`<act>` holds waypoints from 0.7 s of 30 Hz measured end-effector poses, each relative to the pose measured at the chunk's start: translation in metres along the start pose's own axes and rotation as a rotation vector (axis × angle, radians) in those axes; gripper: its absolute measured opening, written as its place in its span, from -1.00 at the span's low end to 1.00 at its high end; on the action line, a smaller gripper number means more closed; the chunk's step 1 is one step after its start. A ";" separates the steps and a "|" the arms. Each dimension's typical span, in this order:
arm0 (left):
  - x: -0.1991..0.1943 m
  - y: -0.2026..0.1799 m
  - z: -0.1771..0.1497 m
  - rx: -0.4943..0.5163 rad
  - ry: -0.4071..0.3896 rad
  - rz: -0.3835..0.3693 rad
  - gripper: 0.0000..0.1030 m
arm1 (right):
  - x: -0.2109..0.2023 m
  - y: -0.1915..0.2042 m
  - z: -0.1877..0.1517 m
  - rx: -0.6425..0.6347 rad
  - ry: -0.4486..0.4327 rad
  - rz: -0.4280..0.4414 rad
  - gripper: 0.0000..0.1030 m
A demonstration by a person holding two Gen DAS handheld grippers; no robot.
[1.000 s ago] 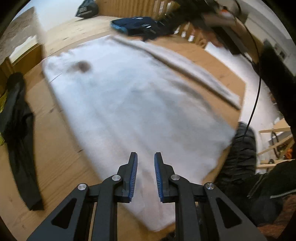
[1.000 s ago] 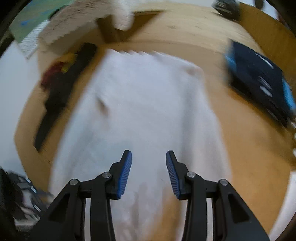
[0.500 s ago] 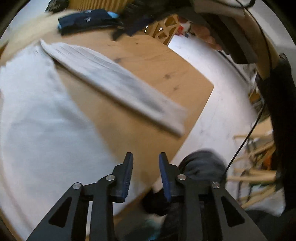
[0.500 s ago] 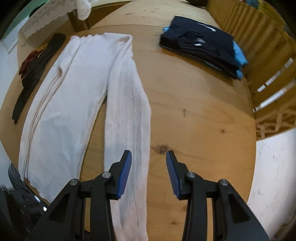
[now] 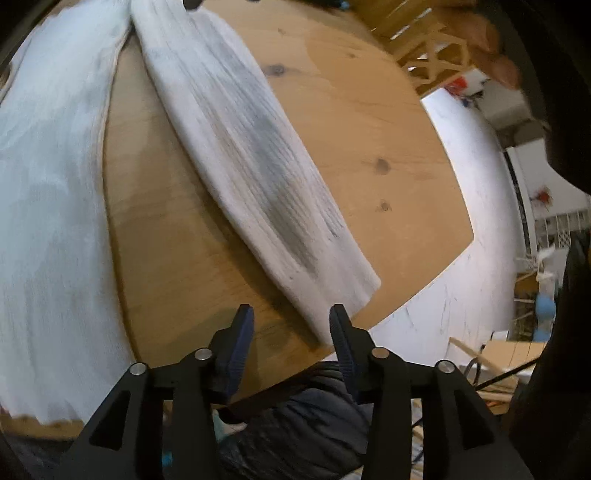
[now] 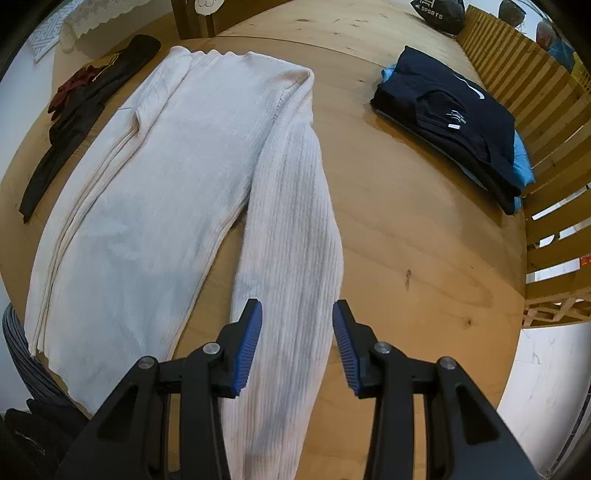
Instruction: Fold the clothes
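A white ribbed sweater (image 6: 155, 177) lies flat on the round wooden table (image 6: 413, 229), its body to the left and one long sleeve (image 6: 291, 236) stretched toward me. My right gripper (image 6: 297, 332) hovers open just above the lower part of that sleeve. In the left wrist view the same sleeve (image 5: 251, 162) runs diagonally, its cuff (image 5: 343, 291) near the table edge. My left gripper (image 5: 291, 332) is open, right at the cuff, with nothing between its fingers. The sweater's body (image 5: 48, 206) fills the left side.
A folded stack of dark navy and blue clothes (image 6: 454, 114) sits at the table's right, beside a wooden slatted railing (image 6: 546, 155). A black and red garment (image 6: 81, 107) lies at the far left. A dark bag (image 6: 439, 14) sits at the back. White floor (image 5: 476, 236) lies beyond the table edge.
Both grippers swung from over the sweater's body toward the stretched sleeve. The left gripper opened wider and came down near the cuff. The right gripper moved closer over the sleeve.
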State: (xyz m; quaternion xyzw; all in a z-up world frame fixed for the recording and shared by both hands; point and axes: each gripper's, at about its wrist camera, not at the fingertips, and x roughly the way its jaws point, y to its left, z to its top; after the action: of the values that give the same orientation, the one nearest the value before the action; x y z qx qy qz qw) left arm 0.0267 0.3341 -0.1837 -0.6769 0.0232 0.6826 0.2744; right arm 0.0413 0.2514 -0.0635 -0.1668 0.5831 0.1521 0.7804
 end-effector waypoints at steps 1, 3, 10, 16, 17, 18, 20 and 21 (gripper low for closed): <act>0.003 -0.005 0.001 0.000 0.012 0.004 -0.18 | -0.001 0.000 0.000 -0.001 -0.002 -0.001 -0.23; 0.007 -0.013 0.003 0.002 0.027 0.021 -0.12 | -0.002 -0.001 0.000 -0.003 -0.005 -0.002 -0.23; 0.016 -0.032 0.011 0.022 0.064 0.130 -0.10 | -0.004 -0.005 0.000 -0.012 -0.012 -0.009 -0.22; 0.026 -0.055 0.010 0.155 0.083 0.265 -0.38 | -0.005 -0.028 -0.006 0.016 -0.024 -0.013 -0.12; 0.026 -0.057 0.009 0.176 0.074 0.278 -0.52 | -0.006 -0.032 -0.007 0.025 -0.027 -0.017 -0.11; 0.026 -0.057 0.009 0.177 0.066 0.276 -0.54 | -0.007 -0.036 -0.008 0.029 -0.030 -0.017 -0.11; 0.025 -0.053 0.010 0.164 0.055 0.252 -0.86 | -0.007 -0.039 -0.008 0.024 -0.029 -0.016 -0.11; 0.025 -0.050 0.011 0.164 0.055 0.231 -0.86 | -0.007 -0.040 -0.008 0.017 -0.027 -0.018 -0.11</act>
State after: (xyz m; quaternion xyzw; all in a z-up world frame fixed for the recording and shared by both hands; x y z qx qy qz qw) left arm 0.0391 0.3896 -0.1887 -0.6635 0.1641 0.6867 0.2476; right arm 0.0498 0.2121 -0.0557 -0.1634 0.5723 0.1423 0.7909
